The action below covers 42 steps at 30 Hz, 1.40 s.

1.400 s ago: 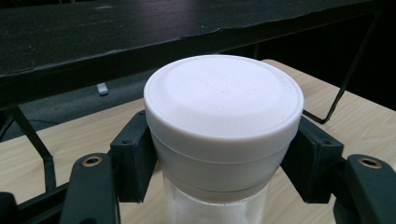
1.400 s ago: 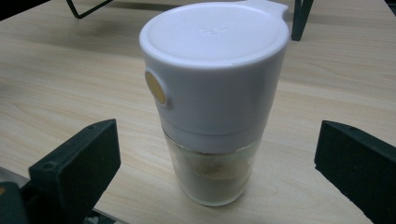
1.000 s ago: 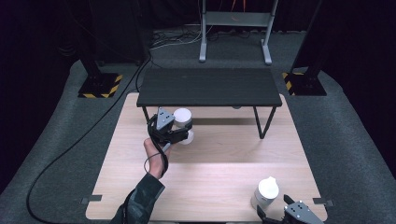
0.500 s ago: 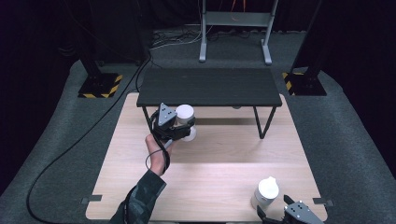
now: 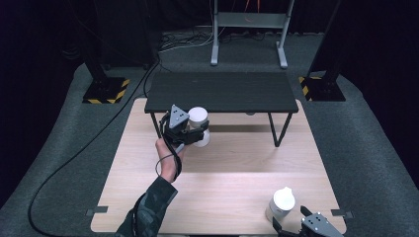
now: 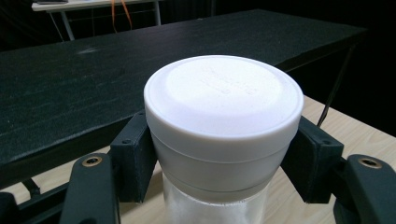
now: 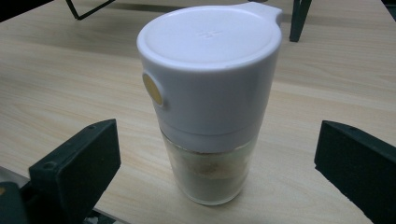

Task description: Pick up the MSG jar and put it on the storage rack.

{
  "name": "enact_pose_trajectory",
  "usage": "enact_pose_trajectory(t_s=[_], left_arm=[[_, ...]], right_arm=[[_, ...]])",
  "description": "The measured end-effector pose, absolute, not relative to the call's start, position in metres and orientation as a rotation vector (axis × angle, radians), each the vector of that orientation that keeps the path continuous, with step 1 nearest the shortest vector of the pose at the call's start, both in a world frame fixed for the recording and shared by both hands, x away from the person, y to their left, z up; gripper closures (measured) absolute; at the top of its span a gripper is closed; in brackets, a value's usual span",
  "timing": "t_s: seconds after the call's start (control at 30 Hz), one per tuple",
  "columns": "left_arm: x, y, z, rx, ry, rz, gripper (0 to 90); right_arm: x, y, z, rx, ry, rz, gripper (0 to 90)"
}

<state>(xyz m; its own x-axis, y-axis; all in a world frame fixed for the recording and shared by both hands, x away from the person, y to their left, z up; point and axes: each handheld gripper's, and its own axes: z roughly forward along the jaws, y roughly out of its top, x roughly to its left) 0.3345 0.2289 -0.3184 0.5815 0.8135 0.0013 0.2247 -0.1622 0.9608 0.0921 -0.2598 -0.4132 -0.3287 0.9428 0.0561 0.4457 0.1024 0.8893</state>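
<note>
Gripper work at a wooden table (image 5: 232, 173): nearest the person, the right gripper (image 5: 301, 226) sits at the table's front edge with its jaws spread wide on either side of a white-capped shaker (image 7: 210, 98), touching neither side of it. That shaker stands upright on the wood, a layer of brownish powder visible through its clear lower half. Should the jaws shut off-centre, one pad would likely meet the tall, narrow container first and tip it toward the nearby edge.

Farther up the table, the left gripper (image 5: 193, 134) is pinching a white-lidded jar (image 6: 222, 126), pads pressed just under the lid where white plastic meets the frosted body, the jar held above the wood. A hand (image 5: 168, 157) in a dark sleeve carries it close to the front lip of the black shelf (image 5: 220, 91). The grip looks high and shallow on a smooth, rounded wall, so the jar could slip. If lifted too little, its base could also clip the shelf's edge and twist in the pads.
</note>
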Motion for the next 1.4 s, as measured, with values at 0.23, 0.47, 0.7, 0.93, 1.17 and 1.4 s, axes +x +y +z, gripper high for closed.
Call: enact_pose_trajectory(t_s=[0.23, 0.47, 0.7, 0.93, 1.17, 1.4], left_arm=[[0.335, 0.227, -0.311, 1.69, 0.857, 0.653, 34.1], [0.337, 0.226, -0.303, 1.687, 0.848, 0.651, 34.1], [0.34, 0.228, -0.298, 1.669, 0.854, 0.632, 34.1], [0.342, 0.229, -0.291, 1.666, 0.855, 0.626, 34.1], [0.345, 0.228, -0.284, 1.661, 0.85, 0.619, 34.1], [0.346, 0.227, -0.276, 1.666, 0.84, 0.617, 34.1]], right_arm=[[0.093, -0.26, -0.413, 1.349, 1.841, 1.178, 0.0], [0.092, -0.26, -0.413, 1.349, 1.836, 1.181, 0.0], [0.091, -0.262, -0.413, 1.354, 1.836, 1.18, 0.0], [0.091, -0.262, -0.414, 1.355, 1.83, 1.181, 0.0], [0.091, -0.261, -0.414, 1.355, 1.834, 1.181, 0.0], [0.09, -0.262, -0.415, 1.357, 1.827, 1.181, 0.0]])
